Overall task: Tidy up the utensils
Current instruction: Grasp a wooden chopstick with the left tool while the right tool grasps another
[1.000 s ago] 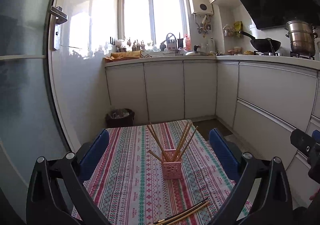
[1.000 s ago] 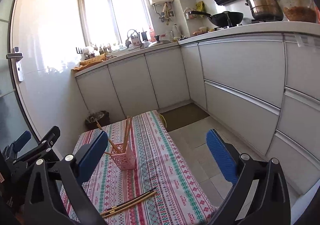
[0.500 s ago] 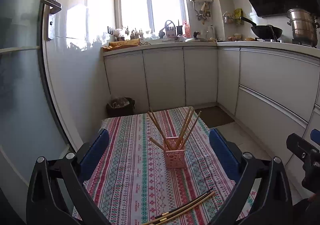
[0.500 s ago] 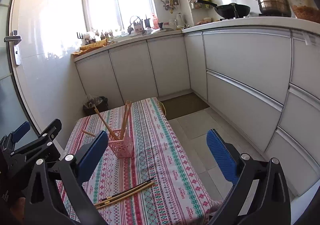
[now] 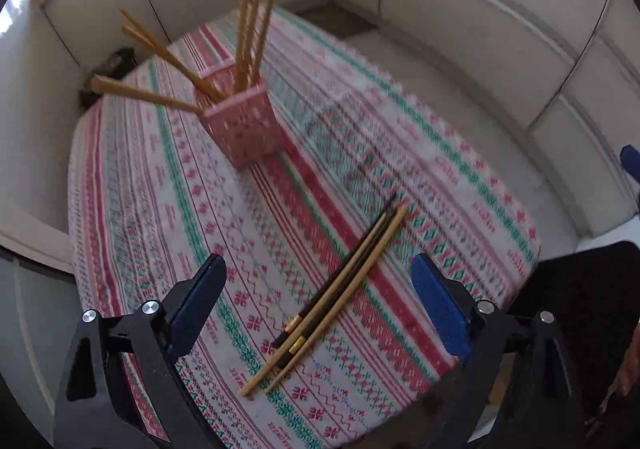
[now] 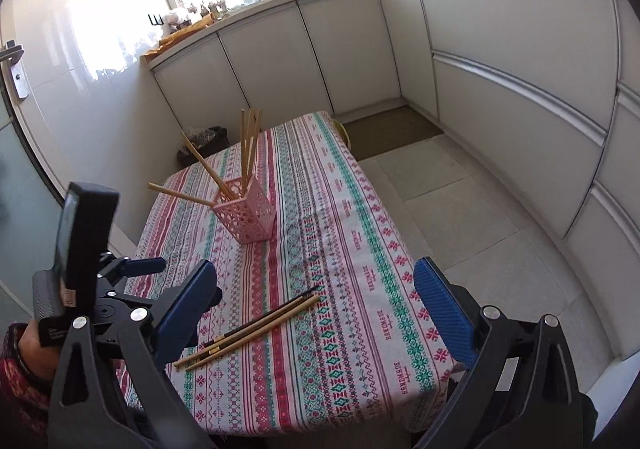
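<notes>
A pink perforated holder (image 5: 244, 125) stands on the patterned tablecloth (image 5: 440, 153) with several wooden chopsticks (image 5: 252, 17) leaning out of it. A small bundle of loose chopsticks (image 5: 340, 285), wooden and black, lies flat near the table's front edge. My left gripper (image 5: 318, 269) points steeply down above that bundle. Its jaws are closing but still wide, and its pads touch nothing. My right gripper (image 6: 316, 269) hangs open over the front of the table, with the loose chopsticks (image 6: 256, 325) below and to its left and the holder (image 6: 248, 217) farther back. The left gripper's blue finger (image 6: 140, 265) shows at the left.
White kitchen cabinets (image 6: 500, 49) wrap around the back and right. A dark bin (image 6: 204, 137) sits behind the table and a brown mat (image 6: 392, 129) lies on the tiled floor. A hand in a patterned sleeve (image 6: 16, 369) holds the left gripper.
Both grippers have sunk and tipped down toward the table. The left one now looks steeply down on the loose chopsticks, and its jaws have narrowed a little.
</notes>
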Tool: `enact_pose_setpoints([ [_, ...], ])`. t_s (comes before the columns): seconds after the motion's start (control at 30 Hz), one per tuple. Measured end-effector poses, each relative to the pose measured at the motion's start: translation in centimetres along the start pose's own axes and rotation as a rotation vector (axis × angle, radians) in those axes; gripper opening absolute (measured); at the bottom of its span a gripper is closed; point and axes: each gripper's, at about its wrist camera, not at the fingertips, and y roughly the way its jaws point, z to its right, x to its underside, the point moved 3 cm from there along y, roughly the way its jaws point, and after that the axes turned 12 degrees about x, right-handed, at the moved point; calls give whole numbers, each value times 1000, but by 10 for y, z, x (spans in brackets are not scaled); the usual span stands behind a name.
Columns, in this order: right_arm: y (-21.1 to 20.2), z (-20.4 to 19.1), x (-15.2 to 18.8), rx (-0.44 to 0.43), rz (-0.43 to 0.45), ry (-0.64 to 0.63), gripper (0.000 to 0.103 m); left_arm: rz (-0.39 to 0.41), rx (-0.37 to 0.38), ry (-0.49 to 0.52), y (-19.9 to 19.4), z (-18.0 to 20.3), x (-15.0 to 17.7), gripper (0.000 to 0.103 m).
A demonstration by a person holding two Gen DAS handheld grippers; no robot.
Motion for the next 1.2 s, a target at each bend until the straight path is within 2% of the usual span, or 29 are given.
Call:
enact_pose_setpoints([
  [0.07, 17, 8, 4, 0, -46, 13, 96, -96, 9, -27, 28, -8, 0, 86],
  [0.17, 43, 23, 11, 4, -102, 41, 96, -147, 32, -50, 53, -16, -7, 76],
  [0.23, 58, 34, 15, 3, -133, 58, 96, -176, 37, -58, 67, -18, -14, 57],
  [0.4, 88, 60, 23, -10, -196, 141, 96, -227, 58, -65, 96, -15, -26, 36],
  [0.57, 100, 69, 20, -42, -226, 202, 96, -239, 72, -25, 114, -1, -43, 36],
  [0.77, 110, 77, 21, -90, -279, 274, 96, -266, 38, 54, 127, 15, -60, 35],
  [0.9, 111, 79, 22, -83, -284, 282, 96, -248, 64, 45, 124, 19, -68, 35],
  [1.13, 112, 82, 25, -76, -294, 287, 96, -282, 63, 97, 124, 34, -58, 36],
  [1.2, 113, 80, 24, -77, -296, 282, 96, -280, 78, 84, 125, 37, -50, 32],
])
